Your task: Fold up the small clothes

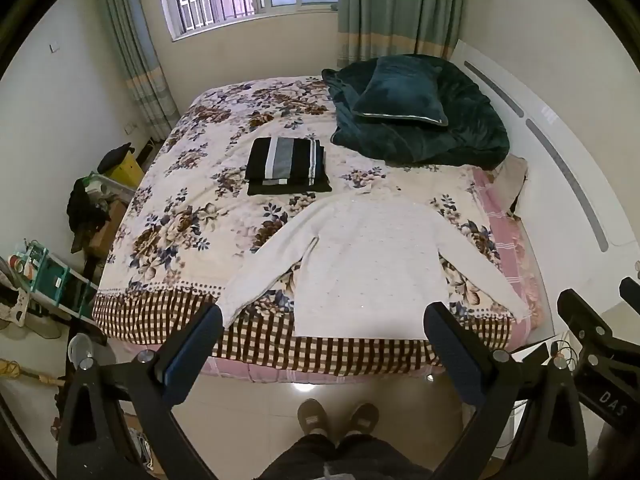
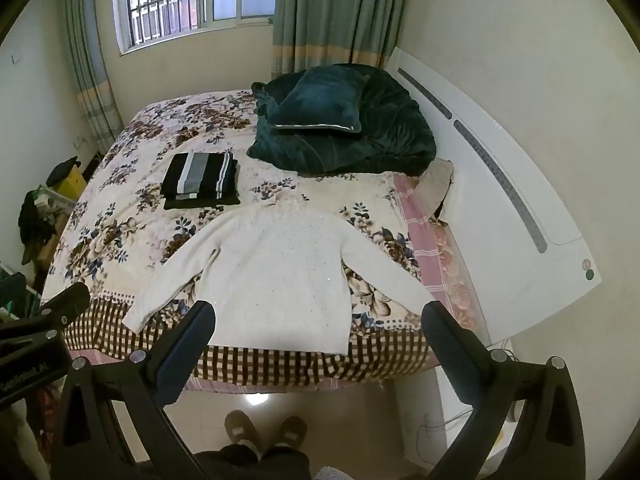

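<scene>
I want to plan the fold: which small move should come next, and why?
Probably bring the left gripper down to the white sweater and pinch its left sleeve cuff. The sweater lies flat, sleeves spread, nothing folded; both grippers are open, above the floor.

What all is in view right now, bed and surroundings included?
sweater: 1, white, spread flat at the near end of the bed, sleeves out
folded clothes: 1 stack, black with grey and white stripes, mid-bed beyond the sweater
bedspread: 1, floral with checked border, covering the bed
blanket: 1, dark teal, bunched by the headboard
cushion: 1, dark teal, on the blanket
headboard: 1, white, right side
curtains: green, beside the barred window
slippers: 2, brown, on the person's feet
left gripper: open, holding nothing, short of the bed
right gripper: open, holding nothing
</scene>
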Demonstrator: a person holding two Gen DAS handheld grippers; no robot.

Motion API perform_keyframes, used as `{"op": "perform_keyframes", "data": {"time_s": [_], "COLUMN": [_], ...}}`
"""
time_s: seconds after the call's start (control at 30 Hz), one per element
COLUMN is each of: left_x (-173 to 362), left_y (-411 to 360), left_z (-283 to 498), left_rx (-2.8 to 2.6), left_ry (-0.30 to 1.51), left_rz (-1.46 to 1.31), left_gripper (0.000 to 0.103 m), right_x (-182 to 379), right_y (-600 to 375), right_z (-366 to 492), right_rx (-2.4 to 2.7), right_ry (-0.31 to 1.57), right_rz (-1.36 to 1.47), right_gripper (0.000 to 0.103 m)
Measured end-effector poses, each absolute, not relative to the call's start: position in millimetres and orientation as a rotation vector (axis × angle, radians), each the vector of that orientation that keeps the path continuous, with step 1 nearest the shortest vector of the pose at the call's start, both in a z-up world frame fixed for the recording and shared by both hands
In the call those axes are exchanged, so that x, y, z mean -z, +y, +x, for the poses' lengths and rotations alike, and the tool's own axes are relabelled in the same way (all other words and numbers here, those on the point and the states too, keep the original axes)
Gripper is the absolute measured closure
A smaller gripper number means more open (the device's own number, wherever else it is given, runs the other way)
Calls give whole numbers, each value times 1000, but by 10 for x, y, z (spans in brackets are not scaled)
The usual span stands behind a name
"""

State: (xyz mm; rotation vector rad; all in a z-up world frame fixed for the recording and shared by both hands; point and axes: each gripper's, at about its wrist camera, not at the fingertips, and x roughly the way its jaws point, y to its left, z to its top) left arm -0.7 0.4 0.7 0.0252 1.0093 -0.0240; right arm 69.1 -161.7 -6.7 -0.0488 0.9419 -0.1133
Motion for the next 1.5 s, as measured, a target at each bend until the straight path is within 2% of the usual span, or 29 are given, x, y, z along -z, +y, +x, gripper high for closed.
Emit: {"op": "perform_keyframes", "data": {"time_s": [1.5], "left_x": [-247], "left_y": [47], "left_z": [22], "left_rx": [10], "left_ry": [981], "left_rz": [34], "left_gripper": [0], "right_x": [-53], "right_y": [-1473], "right_z": [685], "right_rx": [103], "right_ry": [927], "right_rz": [-58], "right_gripper": [0]}}
